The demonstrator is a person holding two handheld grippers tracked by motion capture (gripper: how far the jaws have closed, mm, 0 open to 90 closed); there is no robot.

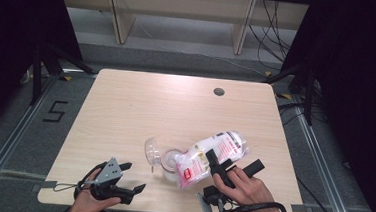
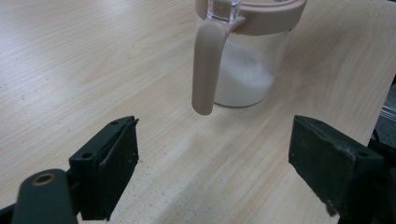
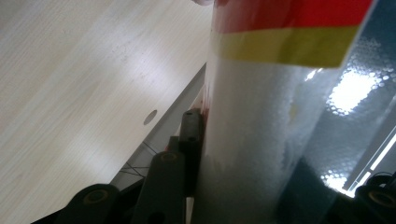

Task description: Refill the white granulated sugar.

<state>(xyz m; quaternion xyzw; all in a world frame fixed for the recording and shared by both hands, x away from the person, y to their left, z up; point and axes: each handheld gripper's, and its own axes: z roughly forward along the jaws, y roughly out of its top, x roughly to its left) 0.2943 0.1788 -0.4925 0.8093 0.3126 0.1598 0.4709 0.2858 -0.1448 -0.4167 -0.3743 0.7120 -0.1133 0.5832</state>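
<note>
A clear bag of white granules point(image 1: 216, 152) with a red and pink label lies tilted, its lower end against a clear jar point(image 1: 168, 160) near the table's front middle. My right gripper point(image 1: 235, 160) is shut on the bag; in the right gripper view the bag point(image 3: 261, 140) is pressed between the jaws of the right gripper point(image 3: 280, 154). The jar point(image 2: 245, 70) has a beige rim and handle, and white granules lie in its bottom. Its clear lid point(image 1: 151, 151) stands flipped open. My left gripper point(image 1: 135, 176) is open at the front left, apart from the jar, and the left gripper point(image 2: 215, 140) faces the handle.
The wooden table point(image 1: 150, 108) has a round cable hole point(image 1: 219, 91) near its far edge. Dark curtains and stands flank the table, and cables lie on the floor at the back right.
</note>
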